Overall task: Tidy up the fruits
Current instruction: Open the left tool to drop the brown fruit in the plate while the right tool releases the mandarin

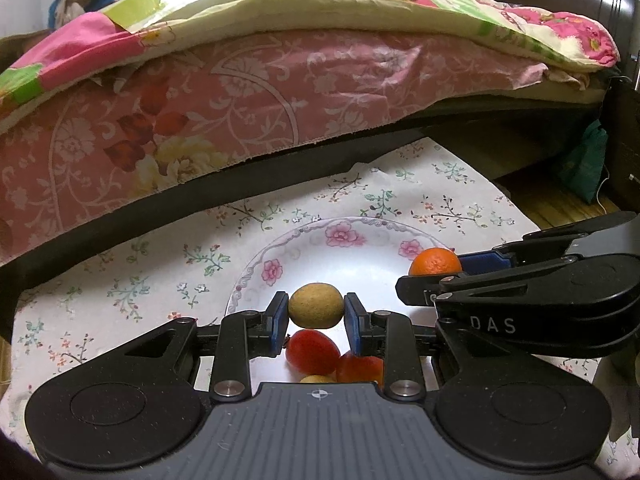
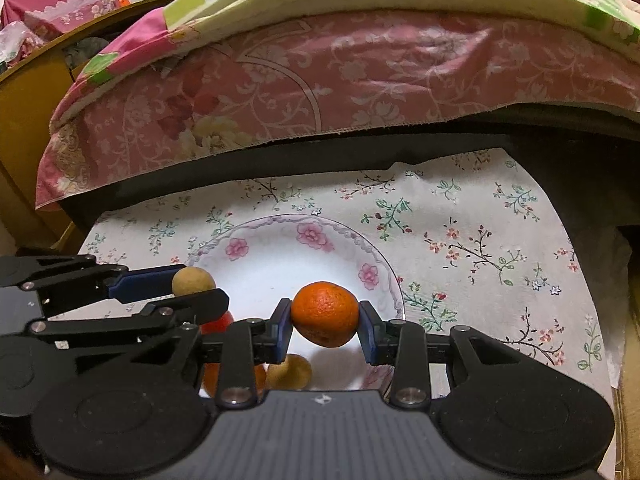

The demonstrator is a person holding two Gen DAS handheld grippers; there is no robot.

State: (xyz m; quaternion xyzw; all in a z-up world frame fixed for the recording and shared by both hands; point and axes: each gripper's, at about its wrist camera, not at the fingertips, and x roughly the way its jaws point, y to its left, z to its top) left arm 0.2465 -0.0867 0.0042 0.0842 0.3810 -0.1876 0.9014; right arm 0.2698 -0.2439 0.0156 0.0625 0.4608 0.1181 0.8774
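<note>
Left tool clamped on tan round fruit, held above plate. Right tool clamped on orange, also above plate, nearer its right rim. Both tools side by side, close together. On plate beneath: two red fruits, another tan fruit. Plate sits on floral cloth covering surface, toward its near edge. Bed with pink sheet along far edge.

Glossy glazed plate; matt printed cloth; dimpled orange; rough tan fruit
</note>
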